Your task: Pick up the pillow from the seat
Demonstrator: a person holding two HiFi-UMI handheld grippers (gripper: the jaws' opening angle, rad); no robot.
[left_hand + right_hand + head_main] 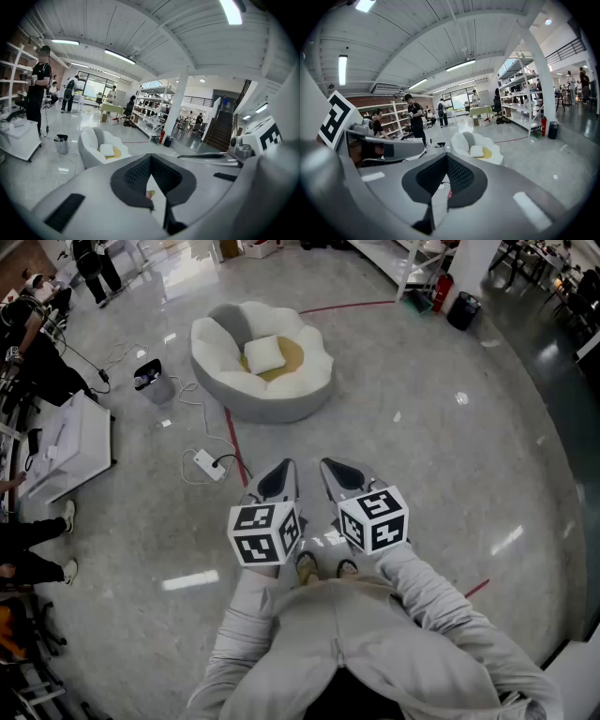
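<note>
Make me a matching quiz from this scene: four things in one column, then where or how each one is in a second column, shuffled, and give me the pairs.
Things:
1. pillow
2. bin
3. power strip
4. left gripper

Places or states:
A. on the floor beside the red line
B. jaws together, holding nothing
C. on the yellow seat of the white chair
D. on the floor, left of the chair in the head view

Pairs: 1-C, 2-D, 3-A, 4-B

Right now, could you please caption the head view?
Shut left gripper and shut right gripper face the pillow on its seat.
</note>
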